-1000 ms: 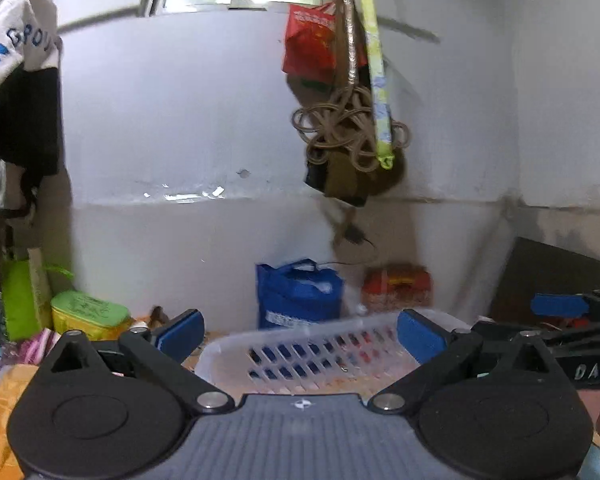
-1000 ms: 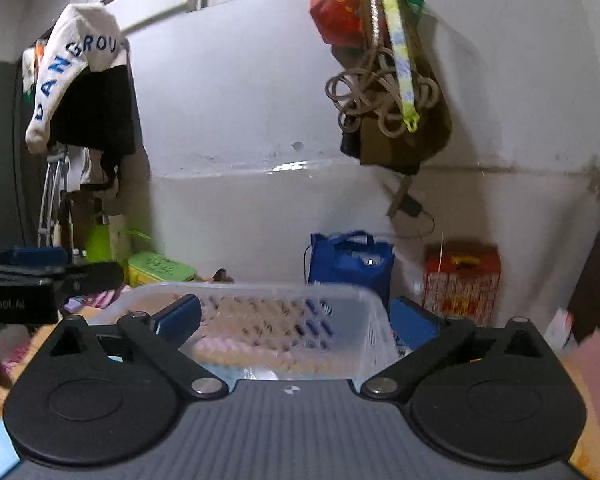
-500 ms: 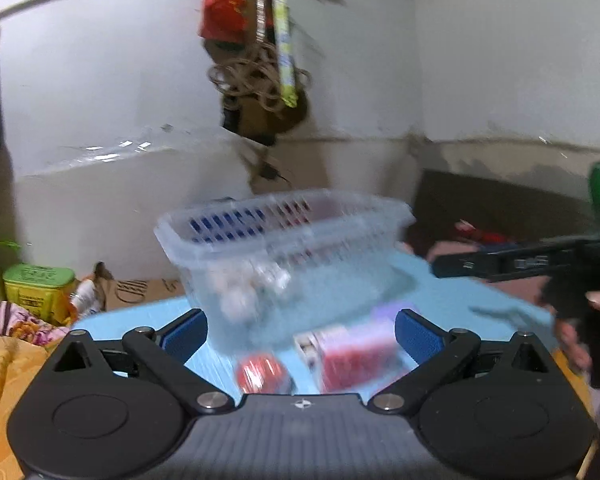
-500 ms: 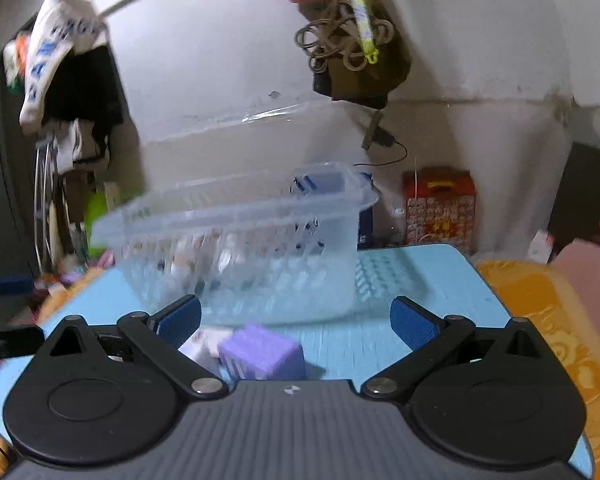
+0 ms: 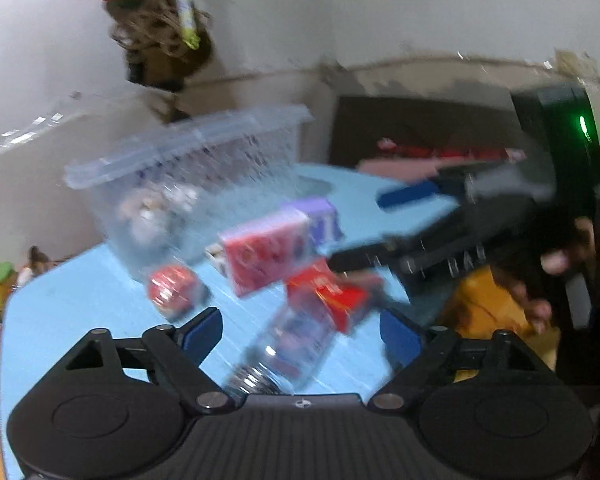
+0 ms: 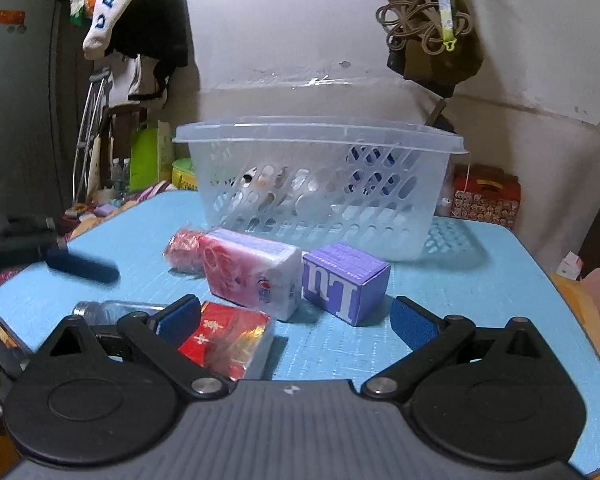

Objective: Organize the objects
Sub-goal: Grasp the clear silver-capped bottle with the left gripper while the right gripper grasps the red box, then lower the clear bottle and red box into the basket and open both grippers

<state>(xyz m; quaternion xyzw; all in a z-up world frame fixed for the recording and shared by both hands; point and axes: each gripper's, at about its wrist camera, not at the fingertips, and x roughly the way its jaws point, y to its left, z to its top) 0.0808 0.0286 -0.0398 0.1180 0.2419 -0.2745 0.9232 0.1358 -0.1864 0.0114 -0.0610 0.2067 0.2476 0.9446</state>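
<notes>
1. Closest in: both grippers hover low over the light blue tabletop (image 6: 460, 280) with jaws spread wide and nothing between them. The right gripper (image 6: 296, 322) is just behind the red shiny wrapped packet (image 6: 228, 342), and its left blue pad looks to be over the packet's edge. Closing from there would probably clip a corner and skid it instead of gripping.
2. The left gripper (image 5: 300, 334) has the clear plastic bottle with a ribbed metal cap (image 5: 278, 354) lying on its side right between its pads. It's round and slick, so I'd guess it rolls out of a sloppy pinch. That view is badly motion-blurred too, so aim is iffy.
3. Next out: the pink and white soft pack (image 6: 252, 276), the purple cardboard box with white letters (image 6: 346, 282) and a small red can-like thing (image 6: 184, 250) sit bunched together, touching or nearly. Reaching for one likely nudges the others.
4. The grippers are close to each other, so they could bump.
5. Farthest: the clear perforated plastic basket (image 6: 320, 184), presumably the destination, light enough to slide if bumped.
</notes>
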